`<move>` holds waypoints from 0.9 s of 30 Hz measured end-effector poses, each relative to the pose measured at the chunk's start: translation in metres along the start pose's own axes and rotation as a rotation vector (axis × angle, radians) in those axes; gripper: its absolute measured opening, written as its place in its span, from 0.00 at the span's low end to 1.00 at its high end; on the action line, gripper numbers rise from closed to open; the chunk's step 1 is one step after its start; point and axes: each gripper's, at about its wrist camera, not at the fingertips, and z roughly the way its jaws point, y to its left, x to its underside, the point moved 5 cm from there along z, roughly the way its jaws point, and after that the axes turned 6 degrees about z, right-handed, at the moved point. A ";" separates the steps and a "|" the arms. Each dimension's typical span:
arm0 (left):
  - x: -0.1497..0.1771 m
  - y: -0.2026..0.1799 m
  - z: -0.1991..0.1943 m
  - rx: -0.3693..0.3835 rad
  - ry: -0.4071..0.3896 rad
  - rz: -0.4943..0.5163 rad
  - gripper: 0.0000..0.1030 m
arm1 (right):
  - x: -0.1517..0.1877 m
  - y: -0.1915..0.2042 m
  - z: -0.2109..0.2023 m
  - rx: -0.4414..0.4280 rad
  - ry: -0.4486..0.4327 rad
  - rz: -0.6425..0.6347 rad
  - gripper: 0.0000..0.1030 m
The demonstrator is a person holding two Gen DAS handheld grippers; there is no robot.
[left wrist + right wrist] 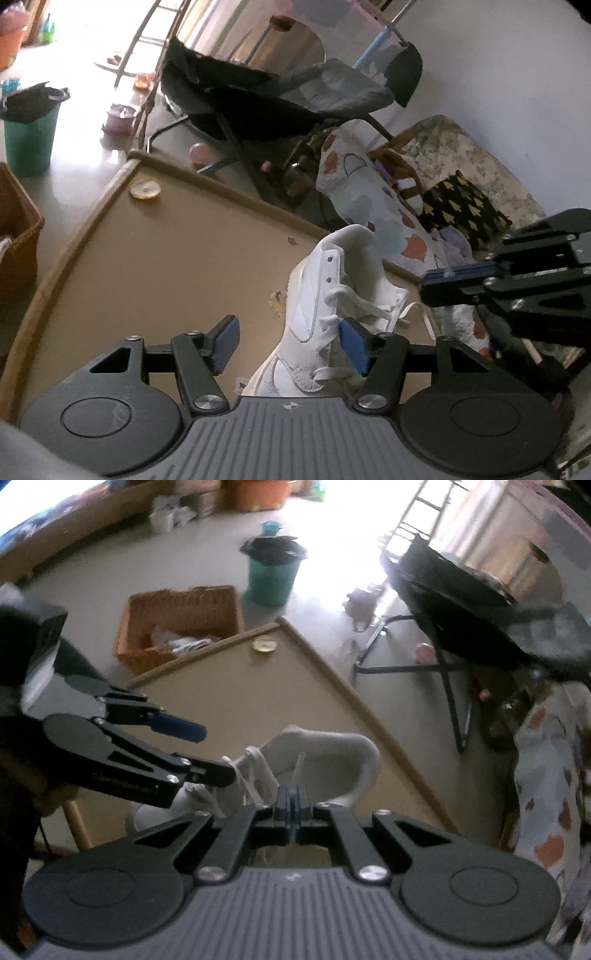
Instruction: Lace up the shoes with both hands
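Note:
A white sneaker (314,314) stands on the tan table, its opening away from me, with white laces (354,299) crossing its eyelets. My left gripper (290,343) is open around the shoe's front; its right blue pad (352,345) rests against the laces and the left pad stands clear. In the right wrist view the shoe (332,753) lies just beyond my right gripper (293,805), which is shut on a lace end (299,768) that sticks up between its pads. The left gripper (199,751) reaches in from the left at the laces. The right gripper (443,278) hovers right of the shoe.
The tan table (166,258) has a raised wooden rim and a small yellow disc (144,189) near its far corner. On the floor are a wicker basket (177,624) and a green bin (273,576). A black folding chair (266,99) and patterned bedding (369,206) lie beyond.

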 end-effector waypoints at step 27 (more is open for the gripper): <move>-0.007 0.061 0.013 0.118 0.035 -0.345 0.60 | 0.005 0.037 0.061 0.037 0.125 -0.593 0.02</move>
